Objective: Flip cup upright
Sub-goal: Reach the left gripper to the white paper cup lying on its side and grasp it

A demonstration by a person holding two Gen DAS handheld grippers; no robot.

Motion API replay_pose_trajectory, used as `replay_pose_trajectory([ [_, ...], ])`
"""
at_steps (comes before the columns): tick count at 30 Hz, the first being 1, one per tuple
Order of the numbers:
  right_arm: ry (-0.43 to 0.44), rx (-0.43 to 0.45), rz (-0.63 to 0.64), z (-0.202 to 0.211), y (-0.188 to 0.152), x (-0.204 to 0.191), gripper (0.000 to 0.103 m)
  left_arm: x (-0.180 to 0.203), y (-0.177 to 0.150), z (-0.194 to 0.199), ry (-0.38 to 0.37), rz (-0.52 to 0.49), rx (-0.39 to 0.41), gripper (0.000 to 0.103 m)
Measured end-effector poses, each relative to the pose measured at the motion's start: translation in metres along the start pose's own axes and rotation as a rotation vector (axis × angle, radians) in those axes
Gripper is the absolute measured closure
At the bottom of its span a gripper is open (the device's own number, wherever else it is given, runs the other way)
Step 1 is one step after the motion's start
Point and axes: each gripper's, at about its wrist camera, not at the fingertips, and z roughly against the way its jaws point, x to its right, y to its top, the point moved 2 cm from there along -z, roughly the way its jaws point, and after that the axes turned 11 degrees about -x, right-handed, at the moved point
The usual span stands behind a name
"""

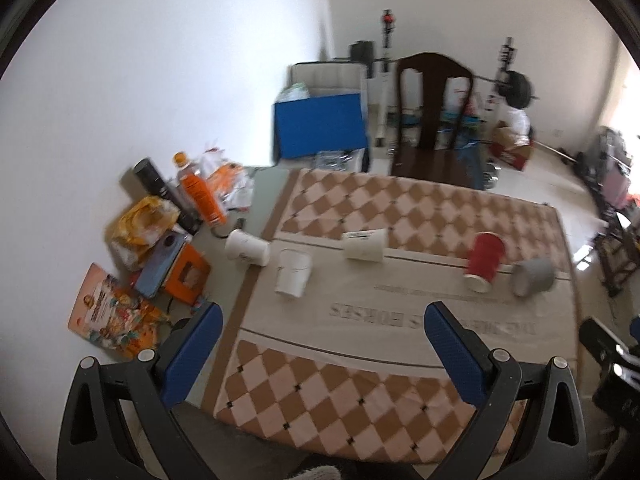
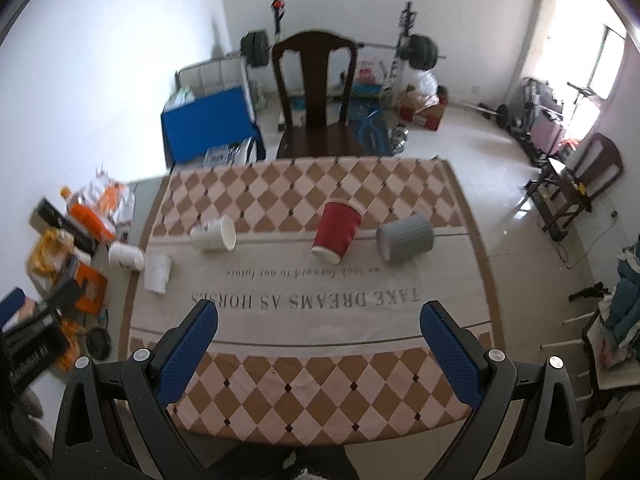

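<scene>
Several cups lie on their sides on a checkered tablecloth (image 2: 304, 392): a red cup (image 2: 336, 232) (image 1: 484, 256), a grey ribbed cup (image 2: 404, 238) (image 1: 534, 276), and three white cups (image 2: 214, 234) (image 2: 158, 272) (image 2: 126, 256), which also show in the left wrist view (image 1: 364, 245) (image 1: 294, 272) (image 1: 246, 247). My left gripper (image 1: 324, 326) is open and empty, held above the near part of the table. My right gripper (image 2: 318, 326) is open and empty, also well short of the cups.
A dark wooden chair (image 2: 316, 92) stands at the table's far side. Bottles, packets and boxes (image 1: 168, 220) clutter the table's left edge by the wall. A blue box (image 2: 208, 124), barbell weights and floor clutter lie beyond.
</scene>
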Motion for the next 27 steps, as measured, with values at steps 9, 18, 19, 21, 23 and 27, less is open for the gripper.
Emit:
replay_pose_trajectory([
  [9, 0.0, -0.183, 0.136, -0.136, 0.029, -0.095, 0.001, -0.075, -0.007, -0.122, 0.091, 0.127, -0.188, 0.0],
  [18, -0.047, -0.325, 0.274, -0.263, 0.045, -0.213, 0.001, -0.157, 0.019, -0.234, 0.053, 0.3, -0.347, 0.0],
  [19, -0.054, -0.337, 0.282, -0.276, 0.048, -0.223, 0.001, -0.165, 0.024, -0.248, 0.039, 0.33, -0.366, 0.001],
  [21, -0.065, -0.359, 0.289, -0.294, 0.052, -0.233, 0.001, -0.182, 0.032, -0.274, -0.007, 0.397, -0.405, 0.001],
  [23, -0.083, -0.382, 0.289, -0.32, 0.061, -0.248, 0.004, -0.194, 0.04, -0.298, -0.061, 0.465, -0.432, 0.007],
  [27, -0.106, -0.408, 0.268, -0.347, 0.072, -0.261, 0.009, -0.212, 0.054, -0.34, -0.197, 0.624, -0.472, 0.02],
])
